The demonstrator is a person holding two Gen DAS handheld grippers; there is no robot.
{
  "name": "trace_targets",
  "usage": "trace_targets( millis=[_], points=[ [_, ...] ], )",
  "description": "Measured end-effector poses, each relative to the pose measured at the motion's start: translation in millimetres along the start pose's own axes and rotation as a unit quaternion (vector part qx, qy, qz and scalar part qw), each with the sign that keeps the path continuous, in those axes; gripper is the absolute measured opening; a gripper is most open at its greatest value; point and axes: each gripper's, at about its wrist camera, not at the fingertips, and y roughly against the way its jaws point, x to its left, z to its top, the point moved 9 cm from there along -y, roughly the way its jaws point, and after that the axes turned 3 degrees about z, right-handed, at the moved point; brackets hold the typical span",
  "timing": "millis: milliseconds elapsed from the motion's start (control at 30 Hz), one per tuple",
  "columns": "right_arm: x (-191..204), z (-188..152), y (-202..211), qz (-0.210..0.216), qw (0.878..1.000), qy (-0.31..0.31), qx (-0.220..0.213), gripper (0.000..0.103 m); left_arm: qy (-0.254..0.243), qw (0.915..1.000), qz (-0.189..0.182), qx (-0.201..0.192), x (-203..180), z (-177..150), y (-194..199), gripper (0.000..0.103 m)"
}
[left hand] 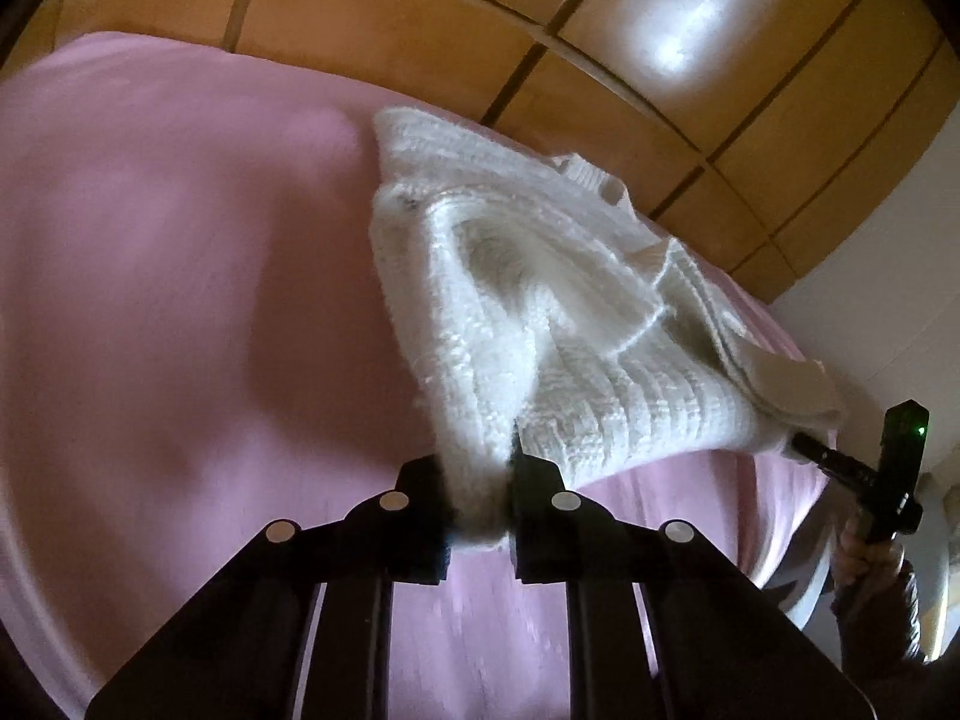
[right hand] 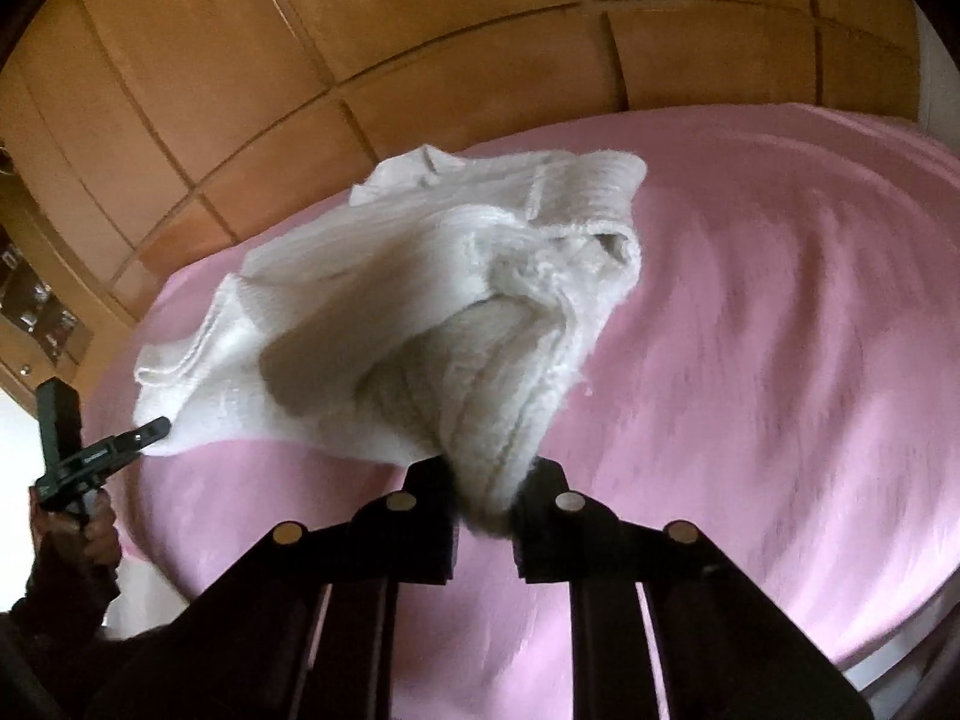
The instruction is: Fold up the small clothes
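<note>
Left gripper point(left hand: 478, 501) and right gripper point(right hand: 485, 495) each clamp a corner of the white knit garment point(left hand: 540, 300) at frame centre over the pink bedspread point(left hand: 180, 300).

The near corners of the white ribbed knit garment point(left hand: 576, 324) were hidden between the black jaws in both wrist views. The pink bedcover point(right hand: 750, 360) was smeared by motion blur and cut off by the frame edges. The person's hand point(left hand: 870, 558) was dim and cropped at the right edge. Small things on the wooden shelf point(right hand: 36, 300) were too blurred to tell.
</note>
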Motion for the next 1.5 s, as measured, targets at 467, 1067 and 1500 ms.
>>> trace_targets(
  millis=[467,1067,1500],
  points=[
    [-21,-66,33,-0.108,0.993,0.037,0.041,0.039,-0.039,0.9952,0.077,0.044,8,-62,46,0.026],
    [-38,37,29,-0.107,0.993,0.004,-0.054,0.068,0.012,0.9956,0.078,-0.050,28,47,26,0.051],
    [0,36,-42,-0.104,0.992,0.064,-0.017,0.028,-0.063,0.9961,0.051,-0.034,1,40,-6,0.065]
  ],
)
